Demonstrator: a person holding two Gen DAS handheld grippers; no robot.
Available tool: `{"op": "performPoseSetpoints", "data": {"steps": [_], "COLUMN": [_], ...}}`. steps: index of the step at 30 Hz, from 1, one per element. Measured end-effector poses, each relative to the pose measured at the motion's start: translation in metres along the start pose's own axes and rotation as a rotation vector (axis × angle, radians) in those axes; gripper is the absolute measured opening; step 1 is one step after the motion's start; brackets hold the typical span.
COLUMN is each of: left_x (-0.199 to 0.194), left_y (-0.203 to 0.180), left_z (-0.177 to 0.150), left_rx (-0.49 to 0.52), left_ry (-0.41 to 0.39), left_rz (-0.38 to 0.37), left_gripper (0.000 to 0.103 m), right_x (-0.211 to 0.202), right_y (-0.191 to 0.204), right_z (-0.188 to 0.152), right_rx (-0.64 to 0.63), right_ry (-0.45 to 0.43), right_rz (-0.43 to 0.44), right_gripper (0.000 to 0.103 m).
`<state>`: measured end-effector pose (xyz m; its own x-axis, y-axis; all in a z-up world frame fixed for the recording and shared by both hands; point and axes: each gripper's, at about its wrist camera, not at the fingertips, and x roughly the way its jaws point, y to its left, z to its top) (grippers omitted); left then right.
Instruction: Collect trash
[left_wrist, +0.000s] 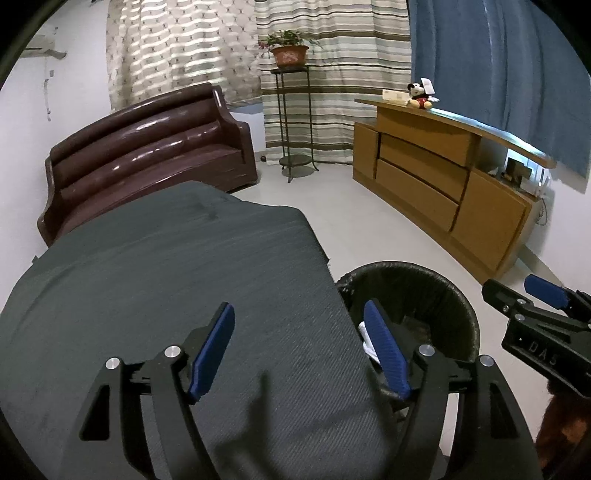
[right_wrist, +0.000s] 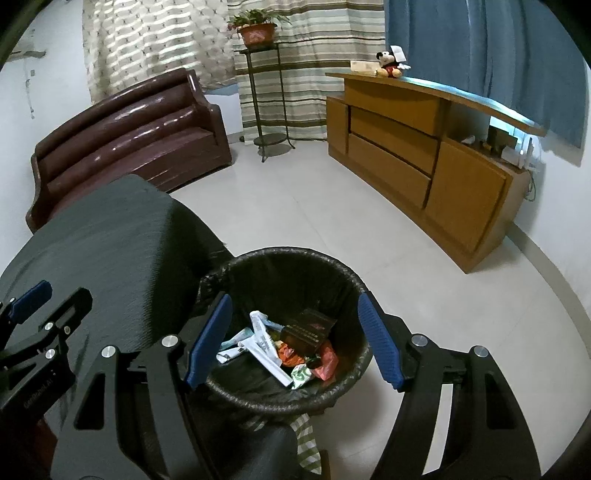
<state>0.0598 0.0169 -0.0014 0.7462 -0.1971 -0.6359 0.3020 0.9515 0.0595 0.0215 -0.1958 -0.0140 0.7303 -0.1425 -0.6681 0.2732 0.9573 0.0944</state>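
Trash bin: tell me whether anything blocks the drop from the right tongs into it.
Nothing visible does. The right tongs stand open and empty directly above the trash bin, whose mouth is uncovered, with wrappers already lying inside. The grey table stands beside the bin, not over it.

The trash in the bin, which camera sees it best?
The right wrist view: it looks down into the bin, showing the trash plainly. The left wrist view catches only a white scrap behind a tong finger.
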Motion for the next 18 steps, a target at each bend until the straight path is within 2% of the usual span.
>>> {"op": "performPoseSetpoints", "data": {"steps": [12, 18], "left_x": [-0.041, -0.052], "left_y": [0.02, 0.027], "left_z": [-0.01, -0.013], "left_rx": [-0.036, -0.051], "left_ry": [-0.048, -0.065], "left_rz": [0.032, 0.023], "left_gripper": [0.074, 0.075], "right_x": [-0.048, -0.065], "right_y": [0.015, 0.015], "right_z": [-0.01, -0.015], "right_rx": [-0.034, -0.041], "right_ry": [-0.061, -0.084], "right_rz": [0.02, 0.021], "right_gripper": [0.071, 0.071]}}
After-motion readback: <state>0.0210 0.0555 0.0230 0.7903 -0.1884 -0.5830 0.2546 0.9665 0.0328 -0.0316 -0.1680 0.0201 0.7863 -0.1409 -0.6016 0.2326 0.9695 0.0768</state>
